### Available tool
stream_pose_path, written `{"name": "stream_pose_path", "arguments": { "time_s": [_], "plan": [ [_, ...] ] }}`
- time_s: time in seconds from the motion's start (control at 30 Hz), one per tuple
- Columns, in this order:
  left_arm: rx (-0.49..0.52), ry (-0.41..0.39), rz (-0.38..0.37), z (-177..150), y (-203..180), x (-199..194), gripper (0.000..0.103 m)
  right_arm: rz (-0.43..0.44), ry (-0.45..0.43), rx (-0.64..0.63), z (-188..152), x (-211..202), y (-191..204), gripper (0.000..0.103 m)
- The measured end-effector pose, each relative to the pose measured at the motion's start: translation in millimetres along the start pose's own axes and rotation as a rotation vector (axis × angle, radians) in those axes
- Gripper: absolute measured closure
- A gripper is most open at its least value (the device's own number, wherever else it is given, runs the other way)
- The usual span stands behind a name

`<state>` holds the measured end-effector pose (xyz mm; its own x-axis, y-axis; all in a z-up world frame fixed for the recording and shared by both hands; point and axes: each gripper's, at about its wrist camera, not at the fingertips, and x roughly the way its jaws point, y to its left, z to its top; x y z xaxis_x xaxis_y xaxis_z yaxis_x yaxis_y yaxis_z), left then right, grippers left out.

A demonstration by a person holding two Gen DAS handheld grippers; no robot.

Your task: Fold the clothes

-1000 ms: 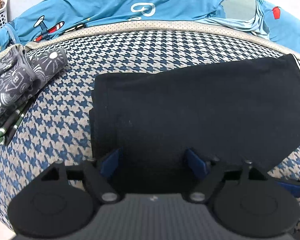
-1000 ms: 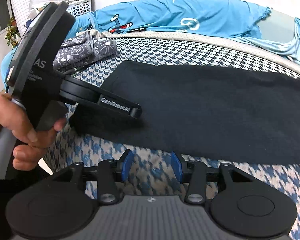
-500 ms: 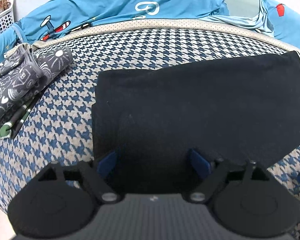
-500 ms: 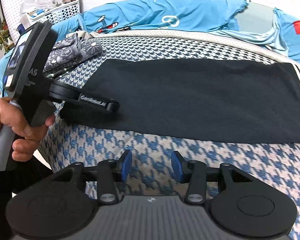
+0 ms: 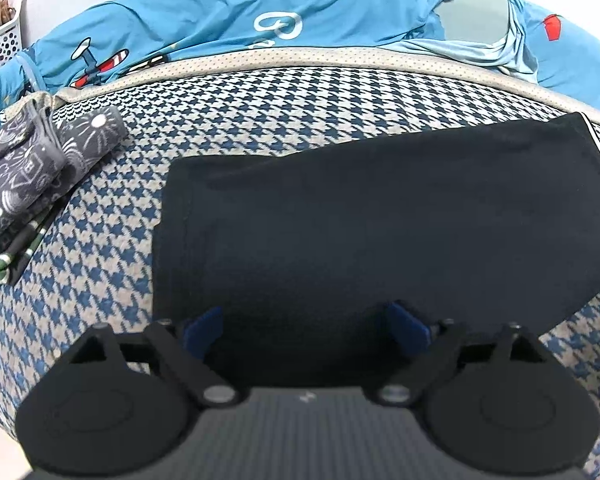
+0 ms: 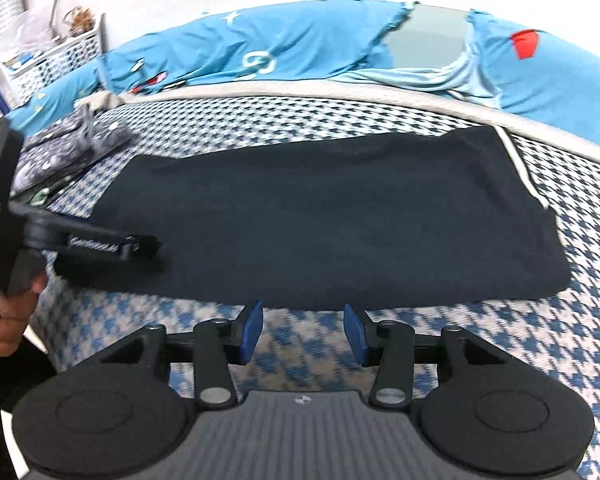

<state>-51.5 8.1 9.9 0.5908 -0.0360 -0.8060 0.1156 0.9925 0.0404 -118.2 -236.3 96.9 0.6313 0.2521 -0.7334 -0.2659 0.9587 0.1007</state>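
1. Left wrist view: our left claw [image 5: 304, 326] hangs over the near left end of the folded black garment [image 5: 380, 220]; its jaws are opening, cloth under them, unpinched.
2. We see the garment lying flat on the houndstooth bed cover [image 5: 260, 112].
3. Our right claw [image 6: 303, 330] stands apart and empty, just short of the garment's near edge.
4. Grey patterned clothes [image 5: 24, 176] lie folded at left.

Left wrist cam sits low and close over the black garment [image 5: 380, 220], looking steeply down and forward across the houndstooth bed cover [image 5: 260, 112] toward the blue sheet [image 5: 300, 12]. Right wrist cam sits off the garment's near edge, a bit farther back, facing the same way. Both share garment, cover, sheet and the grey folded pile [image 6: 72, 148]. Right view also catches the left gripper [image 6: 144, 246] from the side.
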Motion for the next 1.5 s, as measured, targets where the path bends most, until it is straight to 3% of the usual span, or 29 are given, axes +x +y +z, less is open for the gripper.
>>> {"name": "stream_pose_path", "arguments": {
  "time_s": [0.33,0.4,0.8,1.2,1.5],
  "plan": [
    [0.001,0.002,-0.012,7.7,-14.1,4.8,0.011,-0.063,-0.022,0.085,1.2,7.4,-29.5,0.056],
    [-0.001,0.002,-0.014,9.2,-15.6,5.8,0.006,-0.078,-0.03,0.108,0.6,8.2,-36.6,0.055],
    [-0.029,-0.005,-0.016,19.3,-18.7,10.0,0.005,-0.198,-0.092,0.329,-1.9,1.5,-92.4,0.054],
    [-0.057,-0.028,0.007,47.7,-23.2,25.7,0.001,-0.237,-0.119,0.597,-6.3,10.6,-163.5,0.054],
    [-0.095,0.045,-0.026,45.9,-24.2,41.8,0.001,-0.19,-0.138,0.706,-11.2,21.0,-180.4,0.053]
  ]
}}
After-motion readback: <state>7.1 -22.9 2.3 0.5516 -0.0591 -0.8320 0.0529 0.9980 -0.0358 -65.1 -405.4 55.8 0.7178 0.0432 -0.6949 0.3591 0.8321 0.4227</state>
